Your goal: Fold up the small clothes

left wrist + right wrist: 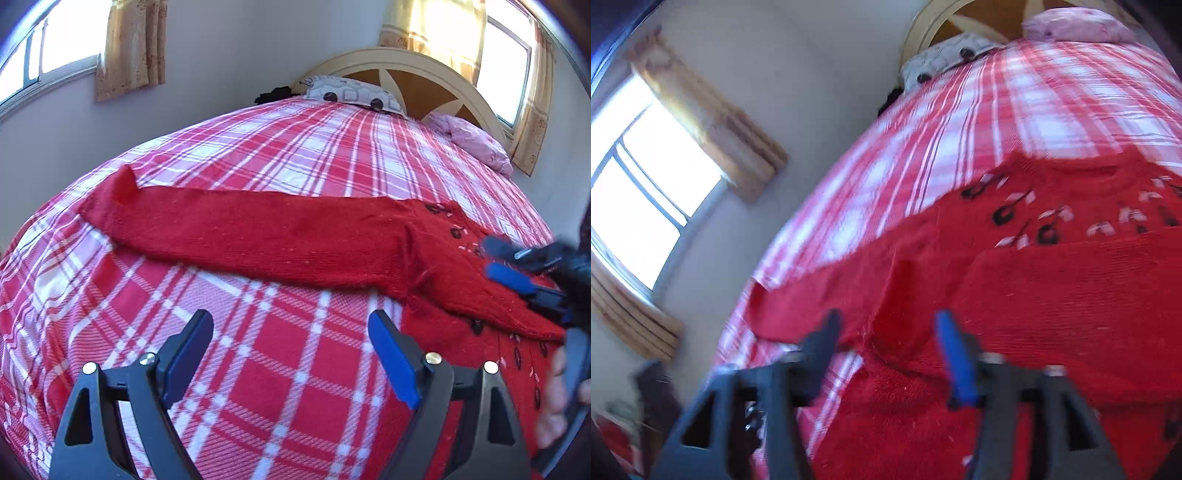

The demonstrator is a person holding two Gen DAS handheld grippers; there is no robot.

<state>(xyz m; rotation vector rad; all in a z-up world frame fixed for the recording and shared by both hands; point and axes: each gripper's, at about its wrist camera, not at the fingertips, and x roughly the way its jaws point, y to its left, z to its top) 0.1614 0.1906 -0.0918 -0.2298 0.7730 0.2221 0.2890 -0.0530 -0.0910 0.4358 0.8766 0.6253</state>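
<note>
Spreading across the bed (280, 147), the plaid cover gives a flat base for folding; the red knitted sweater (1052, 295) lies on it with one sleeve (240, 229) stretched out flat, easy to take. Right claw (886, 332) hovers spread above the sleeve's root, gripping nothing. Left claw (291, 343) waits wide apart and empty over bare plaid

One red sweater (280, 236) lies ahead of the left hand-held gripper (291, 354). Two hand-held grippers, two pillows (354, 94), one bed (258, 147), two windows (55, 48) beyond.
</note>
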